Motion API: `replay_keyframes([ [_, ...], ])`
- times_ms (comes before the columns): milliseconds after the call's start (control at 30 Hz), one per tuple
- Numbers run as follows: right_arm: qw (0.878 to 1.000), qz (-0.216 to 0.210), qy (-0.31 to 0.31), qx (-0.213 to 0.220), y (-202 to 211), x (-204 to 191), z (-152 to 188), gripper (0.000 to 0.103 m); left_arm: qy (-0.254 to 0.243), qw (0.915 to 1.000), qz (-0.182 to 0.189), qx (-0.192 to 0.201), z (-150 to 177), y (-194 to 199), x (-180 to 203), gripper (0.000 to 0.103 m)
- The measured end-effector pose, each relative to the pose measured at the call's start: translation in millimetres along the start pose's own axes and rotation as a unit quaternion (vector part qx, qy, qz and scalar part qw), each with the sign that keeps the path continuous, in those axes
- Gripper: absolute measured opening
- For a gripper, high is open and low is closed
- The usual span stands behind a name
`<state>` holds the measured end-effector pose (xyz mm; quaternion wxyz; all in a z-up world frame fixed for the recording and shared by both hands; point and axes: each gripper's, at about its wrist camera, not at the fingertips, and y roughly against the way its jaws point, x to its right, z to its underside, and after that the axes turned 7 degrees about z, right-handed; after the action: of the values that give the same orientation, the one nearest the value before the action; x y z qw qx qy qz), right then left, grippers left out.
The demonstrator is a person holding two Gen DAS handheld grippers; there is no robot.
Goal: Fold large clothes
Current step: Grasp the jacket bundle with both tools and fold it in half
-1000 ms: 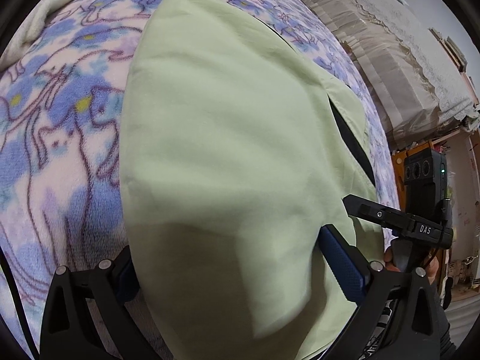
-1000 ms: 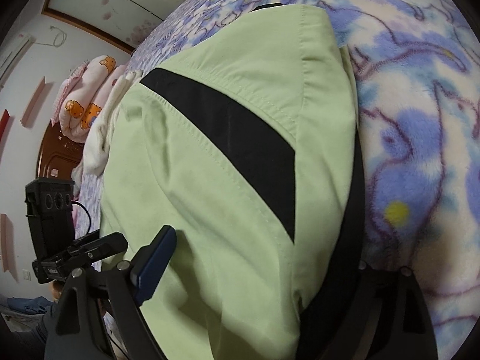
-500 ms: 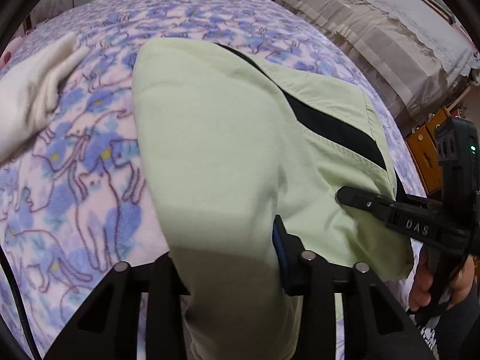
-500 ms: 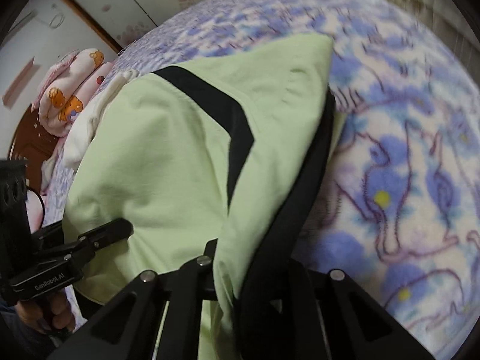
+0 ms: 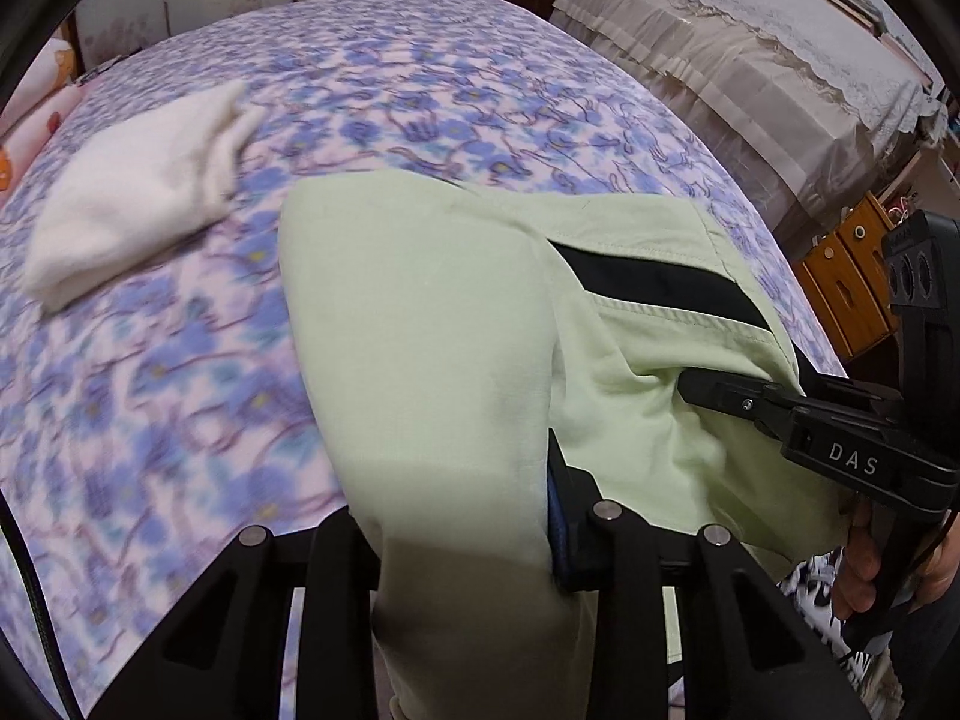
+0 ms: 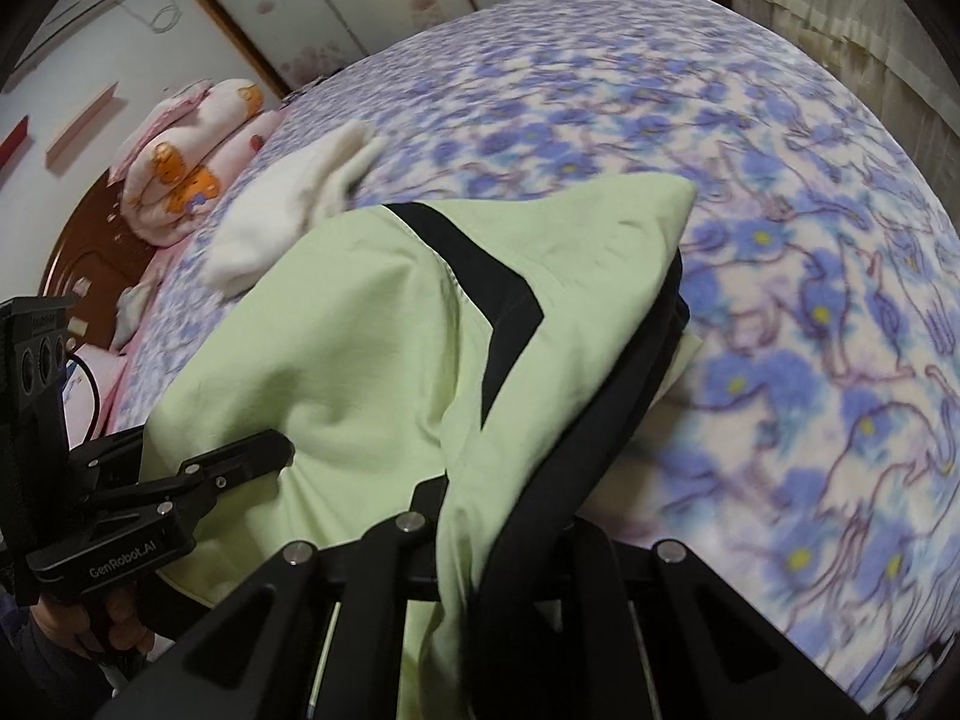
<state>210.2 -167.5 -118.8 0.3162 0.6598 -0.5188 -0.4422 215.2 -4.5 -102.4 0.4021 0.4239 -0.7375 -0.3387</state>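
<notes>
1 light-green garment (image 5: 456, 324) w/ 1 black stripe (image 5: 654, 285) fills centre-bottom of both views, near edge lifted off the floral blanket (image 5: 150, 396), far part resting on it. 2 grippers: left gripper (image 5: 462, 546) at bottom centre of left view, jaws just closed in, clamped on a thick bunch of green cloth. Right gripper (image 6: 480, 546) at bottom centre of right view, jaws nearly together, pinching green cloth plus black edge. 1 white cloth (image 5: 138, 204) upper left on blanket, apart from garment. 1 rolled pink quilt (image 6: 186, 156) upper left in right view.

Two wrist fisheyes, angled steeply down, close over shared bed (image 5: 180, 408)
</notes>
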Motion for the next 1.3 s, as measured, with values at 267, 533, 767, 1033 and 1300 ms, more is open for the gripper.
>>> replay_keyframes([
  [267, 0.998, -0.042, 0.048, 0.016, 25, -98, -1, 0.009, 0.023, 0.9990, -0.018, 0.033, 24, 101, -68, 0.030],
  [533, 0.992, -0.082, 0.086, 0.049, 20, -200, -78, 0.009, 0.028, 0.9946, -0.053, 0.085, -21, 176, -159, 0.030],
  [767, 0.986, -0.099, 0.089, 0.101, -28, -253, -189, 0.009, 0.000, 0.9882, -0.077, 0.132, -118, 184, -255, 0.031],
  [1033, 0.983, -0.113, 0.062, 0.133, -129, -268, -281, 0.009, 0.008, 0.9888, -0.060, 0.136, -218, 110, -374, 0.031],
  [1300, 0.995, -0.077, 0.013, 0.054, -278, -235, -290, 0.025, 0.037, 0.9910, -0.060, 0.114, -220, 1, -462, 0.063],
])
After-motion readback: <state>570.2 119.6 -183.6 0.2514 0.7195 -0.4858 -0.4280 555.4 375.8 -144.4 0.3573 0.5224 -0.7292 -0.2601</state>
